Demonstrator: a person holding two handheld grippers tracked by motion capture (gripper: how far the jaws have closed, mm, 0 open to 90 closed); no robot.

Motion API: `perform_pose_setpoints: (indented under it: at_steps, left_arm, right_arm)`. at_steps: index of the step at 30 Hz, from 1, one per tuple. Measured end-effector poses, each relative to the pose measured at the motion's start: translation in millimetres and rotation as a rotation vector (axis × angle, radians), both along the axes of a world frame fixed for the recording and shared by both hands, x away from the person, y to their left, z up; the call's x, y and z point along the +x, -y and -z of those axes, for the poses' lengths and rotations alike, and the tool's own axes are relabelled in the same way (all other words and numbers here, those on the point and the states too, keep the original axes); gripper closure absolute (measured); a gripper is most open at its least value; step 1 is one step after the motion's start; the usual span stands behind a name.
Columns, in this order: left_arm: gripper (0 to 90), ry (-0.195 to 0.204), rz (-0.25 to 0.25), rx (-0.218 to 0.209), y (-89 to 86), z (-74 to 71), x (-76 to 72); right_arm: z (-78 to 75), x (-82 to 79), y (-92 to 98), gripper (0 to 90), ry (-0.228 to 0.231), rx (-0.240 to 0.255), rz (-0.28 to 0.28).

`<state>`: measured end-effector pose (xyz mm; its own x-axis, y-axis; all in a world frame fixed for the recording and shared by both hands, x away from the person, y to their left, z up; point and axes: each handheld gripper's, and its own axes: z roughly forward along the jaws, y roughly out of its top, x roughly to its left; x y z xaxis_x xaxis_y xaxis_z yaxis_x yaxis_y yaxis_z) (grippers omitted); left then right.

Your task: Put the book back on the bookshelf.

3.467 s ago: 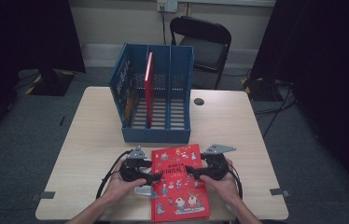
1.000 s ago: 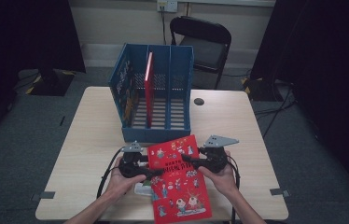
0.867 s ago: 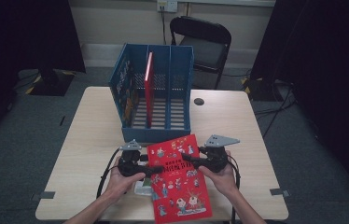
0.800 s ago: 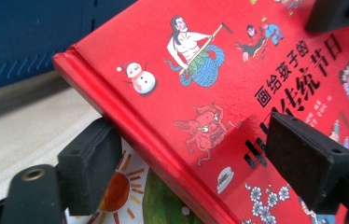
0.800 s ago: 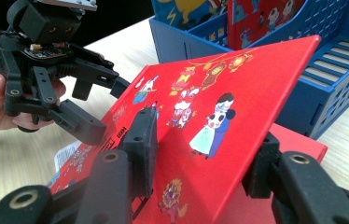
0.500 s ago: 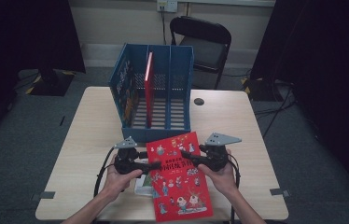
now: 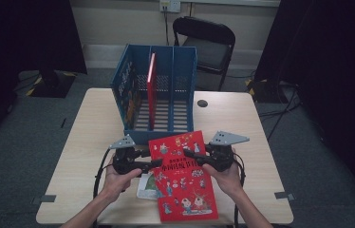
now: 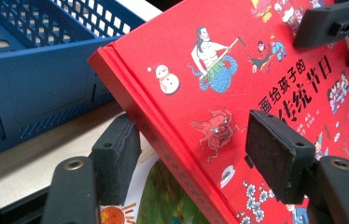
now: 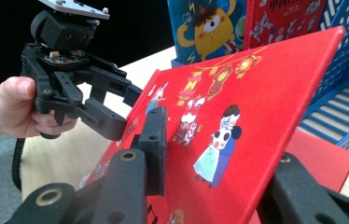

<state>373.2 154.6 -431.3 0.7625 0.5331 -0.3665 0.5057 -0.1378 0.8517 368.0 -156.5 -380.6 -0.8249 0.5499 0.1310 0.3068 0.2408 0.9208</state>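
A red picture book (image 7: 182, 180) with cartoon figures on its cover hangs tilted over the table's near edge, its far edge raised. My left gripper (image 7: 154, 163) straddles its left spine edge: in the left gripper view one pad sits under the book (image 8: 238, 93) and the other on the cover, and its jaws (image 8: 196, 158) have just been closing on it. My right gripper (image 7: 190, 156) grips the right edge; one pad (image 9: 156, 140) presses the cover (image 9: 238, 107) and the other jaw is behind the book, also just closing.
A blue slotted rack (image 7: 166, 135) stands just beyond the book, holding an upright red book (image 7: 151, 90) and a cartoon-covered book (image 7: 130, 99) at its left. Another picture book (image 7: 148, 185) lies under the held one. A black disc (image 7: 202, 103) and a chair (image 7: 204, 42) sit farther back.
Both hands have risen a little with the red book, whose far edge now tilts higher off the table. The jaws have narrowed on its edges.
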Motion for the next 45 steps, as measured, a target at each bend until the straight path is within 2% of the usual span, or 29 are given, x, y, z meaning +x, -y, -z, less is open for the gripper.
perform_pose_setpoints:
  at_steps: [3,6,8,13,15,16,18,19,21,23,25,26,27,29,35,39,42,44,45]
  left_arm:
    - [38.4,0.014,-0.001,-0.010,-1.2,-3.4,-0.1]
    - [38.8,0.058,-0.015,-0.008,0.0,-10.9,-1.4]
    - [38.6,0.048,-0.012,-0.024,-0.3,-11.8,-1.0]
    - [39.1,0.035,-0.005,0.005,3.4,-6.5,-1.3]
    - [39.0,0.024,-0.002,-0.002,3.8,-6.0,-0.6]
    - [39.0,0.005,0.007,-0.035,2.8,-6.7,1.3]
    - [41.6,0.029,0.016,-0.022,4.1,-10.7,0.1]
    - [42.0,0.035,0.026,-0.038,3.9,-13.1,-0.8]
    - [42.7,0.050,0.015,-0.042,2.6,-17.7,-1.7]
    - [43.5,0.050,0.014,-0.071,-0.5,-20.1,-1.6]
    - [43.8,0.070,0.013,-0.057,-1.6,-24.7,-2.2]
    - [43.8,0.077,0.011,-0.067,-2.1,-26.9,-3.0]
    - [43.5,0.078,0.013,-0.078,-2.4,-28.5,-3.4]
    - [43.6,0.091,0.021,-0.068,-2.1,-29.0,-4.3]
    - [41.6,0.085,0.041,-0.065,2.8,-26.2,-3.9]
    - [41.1,0.063,0.066,-0.071,5.1,-24.2,-1.4]
    - [40.8,0.045,0.061,-0.082,7.5,-25.5,-2.0]
    - [39.4,0.065,0.066,-0.076,8.2,-30.8,-5.1]
    - [39.6,0.072,0.065,-0.090,8.0,-33.3,-6.7]
  right_arm:
    - [-3.2,-0.7,0.4,65.0,0.008,0.002,-0.002]
    - [-9.1,1.0,3.1,64.6,0.033,0.024,-0.001]
    - [-9.5,0.9,3.8,64.2,0.040,0.031,0.005]
    - [-1.0,0.7,7.2,65.0,0.018,0.034,-0.002]
    - [1.2,0.7,8.4,66.2,0.007,0.035,-0.007]
    - [1.2,0.7,8.4,66.2,0.007,0.035,-0.007]
    - [-1.0,-0.9,5.8,70.2,0.012,0.039,-0.042]
    - [-2.3,-2.0,3.1,72.0,0.012,0.037,-0.056]
    - [-4.8,-2.3,-1.6,73.3,0.012,0.048,-0.084]
    - [-8.8,-2.1,-3.3,73.4,0.030,0.048,-0.089]
    - [-13.2,-2.6,-4.7,73.4,0.056,0.037,-0.097]
    - [-14.8,-3.1,-4.9,73.4,0.065,0.039,-0.098]
    - [-15.6,-3.5,-4.3,73.3,0.073,0.049,-0.099]
    - [-15.3,-3.4,-2.0,72.7,0.083,0.062,-0.104]
    - [-11.1,-5.1,1.2,72.2,0.081,0.056,-0.105]
    - [-8.7,-6.8,4.7,72.2,0.078,0.060,-0.105]
    - [-7.5,-7.6,6.3,72.2,0.073,0.057,-0.098]
    - [-7.9,-8.7,7.5,72.4,0.079,0.066,-0.104]
    - [-8.8,-9.7,8.1,73.1,0.088,0.073,-0.111]
